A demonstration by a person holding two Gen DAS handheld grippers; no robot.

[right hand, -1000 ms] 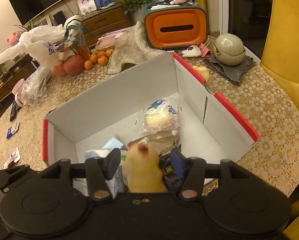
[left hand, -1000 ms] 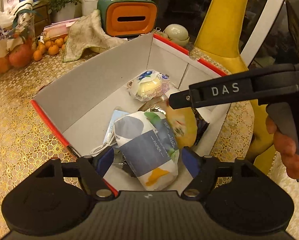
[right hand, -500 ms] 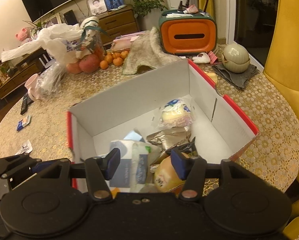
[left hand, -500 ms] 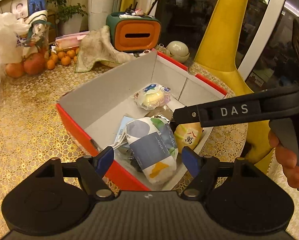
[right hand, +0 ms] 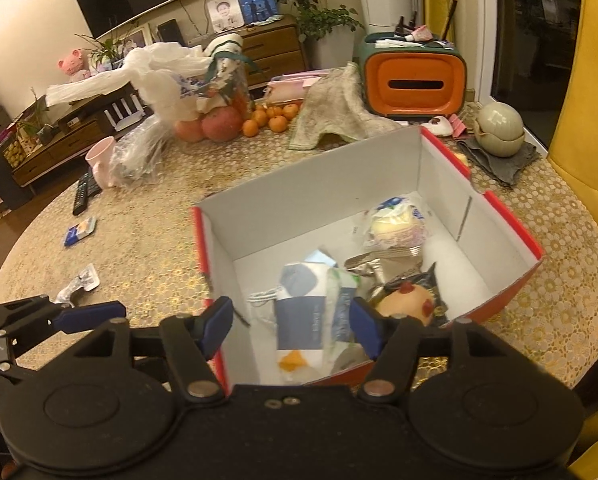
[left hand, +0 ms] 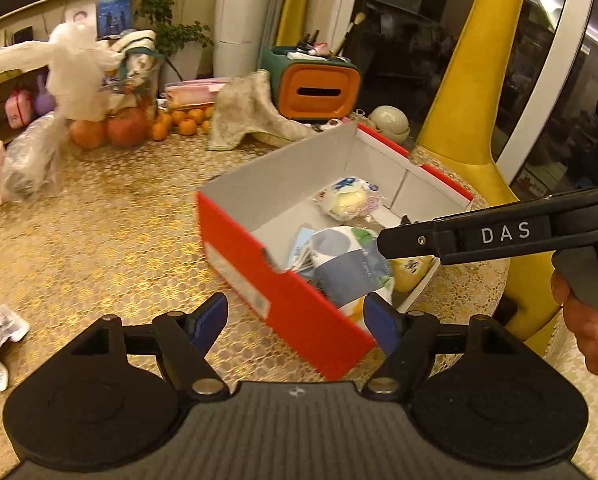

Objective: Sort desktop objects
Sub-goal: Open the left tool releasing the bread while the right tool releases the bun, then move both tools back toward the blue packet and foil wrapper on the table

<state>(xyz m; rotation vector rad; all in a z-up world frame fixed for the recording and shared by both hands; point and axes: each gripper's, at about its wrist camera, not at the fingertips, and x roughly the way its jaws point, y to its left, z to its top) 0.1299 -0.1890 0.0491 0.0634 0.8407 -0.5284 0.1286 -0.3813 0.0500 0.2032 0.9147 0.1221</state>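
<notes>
Left gripper: your left gripper [left hand: 297, 322] had its blue-padded fingers spread wide with nothing between them, just outside the near red wall of the box.
Right gripper: your right gripper [right hand: 291, 326] was likewise spread and empty, above the near end of the box; from the left wrist camera its black arm marked "DAS" crossed over the box's right side.
Box: you had the red cardboard box with a white interior [right hand: 515, 236] on the gold-patterned tablecloth [left hand: 99, 240], open at the top.
Tissue pack: the soft pack of paper tissues in blue, grey and white wrap [right hand: 311, 304] lay inside the box at its near end.
Yellow toy: the round yellowish toy with red marks [right hand: 407, 304] lay inside the box, touching the tissue pack's right side.
Wrapped bun: the pale bun in a clear wrapper with blue print [right hand: 397, 228] lay inside the box toward its far end.
Silver packet: a crinkled silver foil packet [right hand: 383, 260] sat in the box between the bun and the toy.
Left of the box: a small crumpled silver wrapper [right hand: 81, 282] and a small blue packet [right hand: 81, 231] lay on the cloth, well apart from the box.
Beyond the box: an orange-fronted green tissue holder [right hand: 413, 76], a beige towel [right hand: 335, 112] and small oranges [right hand: 271, 118] stood past its far wall.
</notes>
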